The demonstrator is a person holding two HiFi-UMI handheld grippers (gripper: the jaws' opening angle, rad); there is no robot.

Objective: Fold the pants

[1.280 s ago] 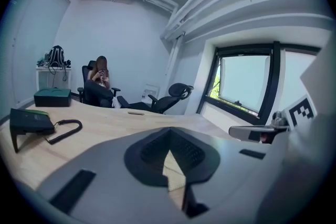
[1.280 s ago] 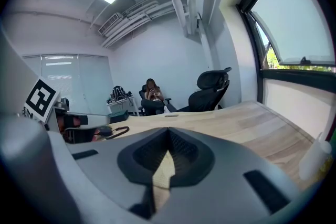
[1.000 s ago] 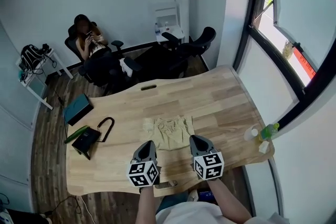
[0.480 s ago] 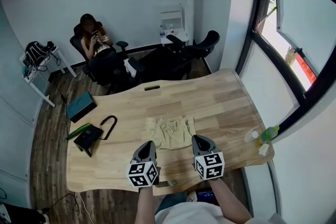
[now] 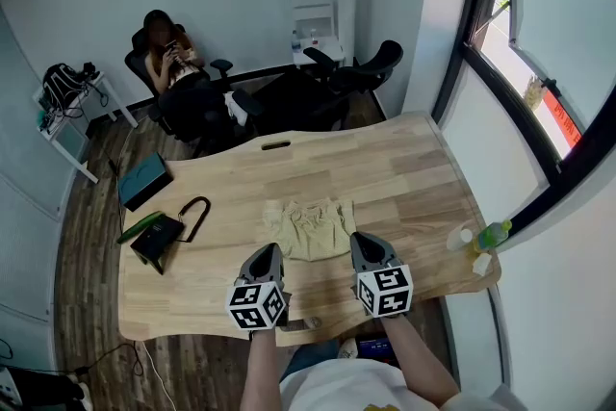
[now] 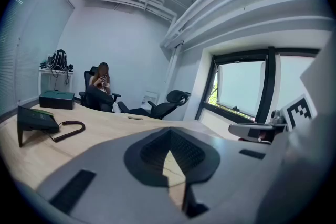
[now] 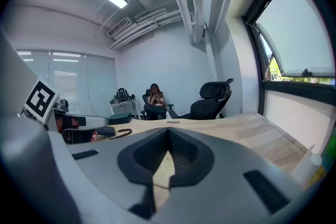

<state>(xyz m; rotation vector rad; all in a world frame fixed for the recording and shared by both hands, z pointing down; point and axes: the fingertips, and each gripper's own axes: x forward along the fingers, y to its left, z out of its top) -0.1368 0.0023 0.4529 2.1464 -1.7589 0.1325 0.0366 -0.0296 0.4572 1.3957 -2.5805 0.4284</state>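
Observation:
Beige pants (image 5: 309, 227) lie folded in a small rumpled packet on the wooden table (image 5: 404, 178), just beyond both grippers. My left gripper (image 5: 269, 250) hovers near the packet's near left corner, jaws shut and empty. The right gripper (image 5: 364, 240) hangs by the near right corner, also shut with nothing in it. In the left gripper view the grey jaws fill the lower picture, tips (image 6: 169, 132) pressed together, and the other gripper (image 6: 262, 128) shows at the right. The right gripper view shows its tips (image 7: 168, 132) closed likewise. The pants are hidden in both gripper views.
On the table's left lie a black case (image 5: 157, 242) with a looped cord (image 5: 195, 213), a green pen-like object (image 5: 141, 226) and a teal box (image 5: 144, 180). Bottles (image 5: 484, 238) stand at the right edge by the window. A person sits in an office chair (image 5: 175, 77) beyond the table.
Both grippers keep their places by the pants and stay shut. The head view has shifted slightly, so the table and room sit a little differently in the picture.

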